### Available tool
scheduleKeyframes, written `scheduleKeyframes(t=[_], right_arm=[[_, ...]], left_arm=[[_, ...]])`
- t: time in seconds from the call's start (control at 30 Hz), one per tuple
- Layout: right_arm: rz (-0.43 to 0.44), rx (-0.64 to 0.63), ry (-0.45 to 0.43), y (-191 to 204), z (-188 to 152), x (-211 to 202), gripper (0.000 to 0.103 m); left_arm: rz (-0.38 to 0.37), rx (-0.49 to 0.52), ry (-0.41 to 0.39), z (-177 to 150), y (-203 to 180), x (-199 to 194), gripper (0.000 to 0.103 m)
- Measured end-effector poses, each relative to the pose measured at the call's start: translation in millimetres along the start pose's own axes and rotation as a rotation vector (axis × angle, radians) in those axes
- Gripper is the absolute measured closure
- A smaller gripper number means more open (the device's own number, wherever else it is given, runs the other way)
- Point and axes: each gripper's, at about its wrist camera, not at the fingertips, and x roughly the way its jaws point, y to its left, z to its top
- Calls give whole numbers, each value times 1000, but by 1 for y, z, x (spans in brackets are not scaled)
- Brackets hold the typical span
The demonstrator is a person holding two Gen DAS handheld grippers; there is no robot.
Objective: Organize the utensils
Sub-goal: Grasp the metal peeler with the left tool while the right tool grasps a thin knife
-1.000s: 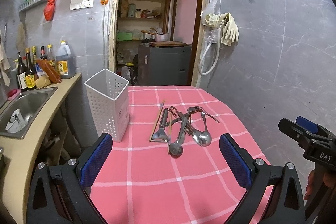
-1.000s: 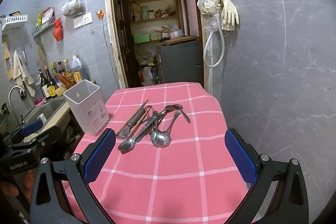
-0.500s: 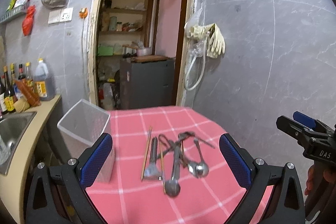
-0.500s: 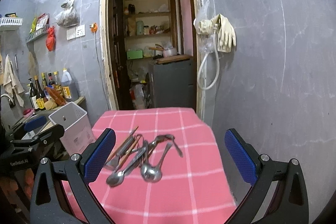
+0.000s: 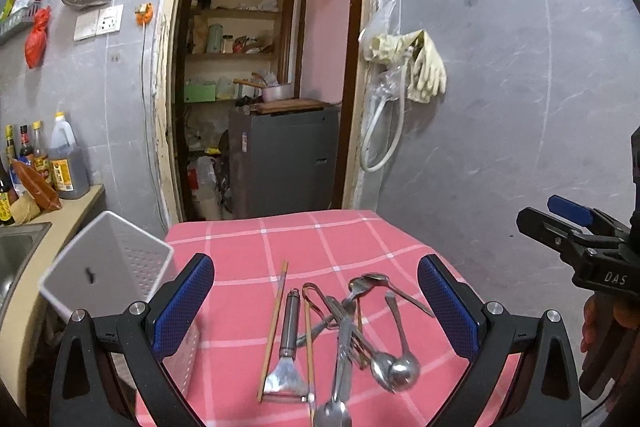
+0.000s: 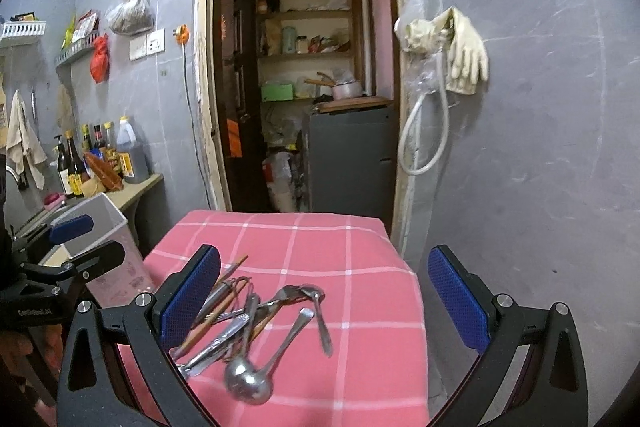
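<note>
Left gripper point(image 5: 316, 307) and right gripper point(image 6: 324, 301): both spread wide, holding nothing, poised above utensil pile point(image 5: 340, 339).

Pile lies tangled on pink checked tablecloth point(image 6: 360, 247), just right of white perforated holder point(image 5: 108, 267) at cloth's left edge. Risk: pinching one spoon point(image 6: 246, 383) likely drags crossed neighbours such as chopsticks point(image 5: 274, 327) or peeler point(image 5: 288, 347), scattering them off the cloth.
</note>
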Motion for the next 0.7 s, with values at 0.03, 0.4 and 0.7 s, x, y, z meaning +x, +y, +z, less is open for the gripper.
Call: scheduleKeyframes(t=[0.03, 0.4, 0.7], right_arm=[[8, -3, 7, -2, -1, 10, 1], [126, 26, 104, -32, -20, 115, 1], [228, 50, 266, -27, -50, 181, 23]], left_arm=[[9, -1, 3, 0, -1, 7, 1], [61, -25, 141, -20, 1, 103, 11], [36, -88, 333, -49, 15, 157, 55]])
